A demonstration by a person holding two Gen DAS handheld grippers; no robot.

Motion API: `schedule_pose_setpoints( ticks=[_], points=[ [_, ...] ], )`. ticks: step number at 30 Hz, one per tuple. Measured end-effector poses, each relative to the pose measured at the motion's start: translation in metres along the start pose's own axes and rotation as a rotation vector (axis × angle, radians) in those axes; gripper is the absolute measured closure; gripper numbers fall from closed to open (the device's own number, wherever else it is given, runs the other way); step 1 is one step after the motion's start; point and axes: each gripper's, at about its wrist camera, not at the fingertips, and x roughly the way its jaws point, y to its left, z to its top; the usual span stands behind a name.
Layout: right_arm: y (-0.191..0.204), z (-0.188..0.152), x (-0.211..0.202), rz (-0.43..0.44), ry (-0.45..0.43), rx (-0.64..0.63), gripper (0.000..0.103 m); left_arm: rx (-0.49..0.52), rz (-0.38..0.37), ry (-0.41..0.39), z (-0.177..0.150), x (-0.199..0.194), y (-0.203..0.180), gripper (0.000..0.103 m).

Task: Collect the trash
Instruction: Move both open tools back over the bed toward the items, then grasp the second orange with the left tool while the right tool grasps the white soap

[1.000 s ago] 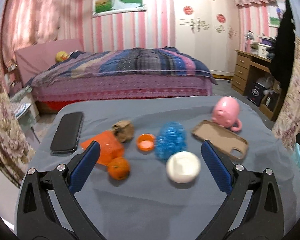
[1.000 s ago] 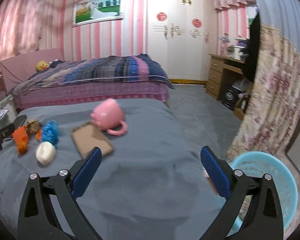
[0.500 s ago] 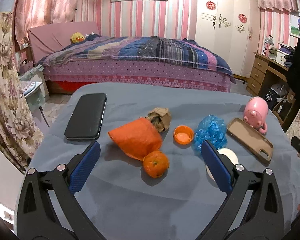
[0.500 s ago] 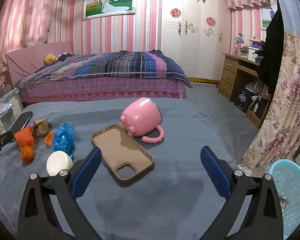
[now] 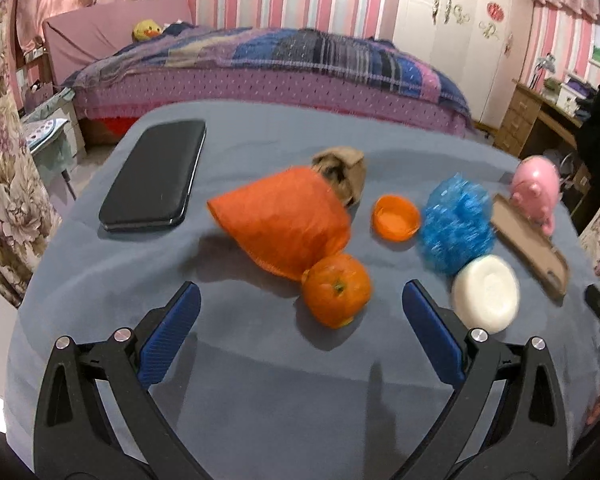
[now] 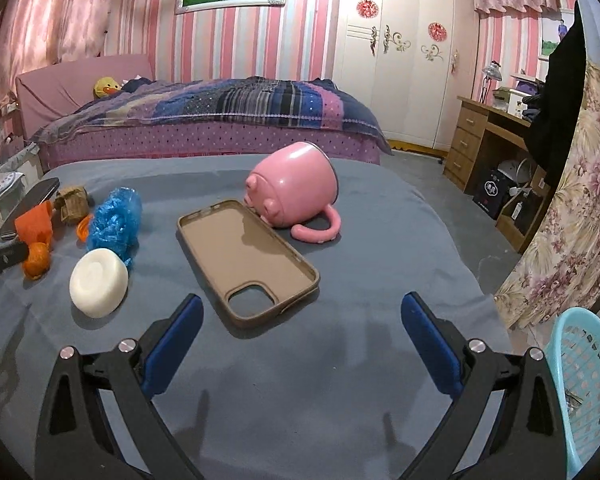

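On the grey-blue table lie an orange bag [image 5: 284, 220], a crumpled brown paper wad [image 5: 342, 172], an orange cap [image 5: 396, 216], a crumpled blue plastic [image 5: 456, 228] and a tangerine [image 5: 336, 288]. My left gripper [image 5: 300, 320] is open and empty, just in front of the tangerine and the bag. My right gripper [image 6: 302, 324] is open and empty, near the front end of a brown phone case [image 6: 248, 256]. The right wrist view also shows the blue plastic [image 6: 116, 220], the bag [image 6: 34, 228] and the tangerine [image 6: 36, 264] at the left.
A black phone [image 5: 156, 176] lies at the table's left. A white round soap [image 5: 486, 300], the phone case [image 5: 532, 248] and a tipped pink pig mug [image 6: 296, 188] lie at the right. A light blue basket [image 6: 584, 384] stands on the floor right of the table. A bed [image 6: 204, 120] stands behind.
My left gripper has moved left and closer to the orange bag and tangerine. My right gripper has swung left and forward toward the phone case and mug. Both stayed open.
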Motion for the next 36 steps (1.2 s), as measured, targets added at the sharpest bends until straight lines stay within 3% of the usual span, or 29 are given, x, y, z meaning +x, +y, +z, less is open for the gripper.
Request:
schedule_pose_setpoints(
  ticks=[7, 13, 15, 18, 25, 28, 36],
  points=[
    [-0.006, 0.000, 0.007, 0.016, 0.034, 0.029, 0.006, -0.053, -0.022, 0.070, 0.003, 0.020, -0.002, 0.006],
    [-0.006, 0.000, 0.006, 0.018, 0.029, 0.031, 0.006, -0.013, -0.043, 0.060, 0.004, 0.020, -0.011, 0.044],
    [-0.004, 0.000, 0.006, 0.016, 0.028, 0.021, 0.006, 0.000, -0.059, 0.058, 0.003, 0.018, -0.012, 0.063],
    [0.000, 0.000, 0.004, 0.017, 0.024, 0.009, 0.006, 0.033, -0.049, 0.042, 0.003, 0.009, -0.013, 0.071],
    [0.012, 0.000, -0.001, 0.037, 0.017, -0.019, 0.006, 0.001, -0.037, -0.024, 0.012, -0.024, 0.007, 0.071],
    [0.018, 0.003, -0.003, 0.075, 0.014, -0.009, 0.006, 0.001, 0.015, -0.081, 0.019, -0.036, 0.013, 0.071],
    [0.061, 0.009, 0.005, 0.161, 0.037, -0.040, 0.006, 0.023, 0.127, -0.143, 0.030, -0.043, 0.021, 0.071]
  ],
)
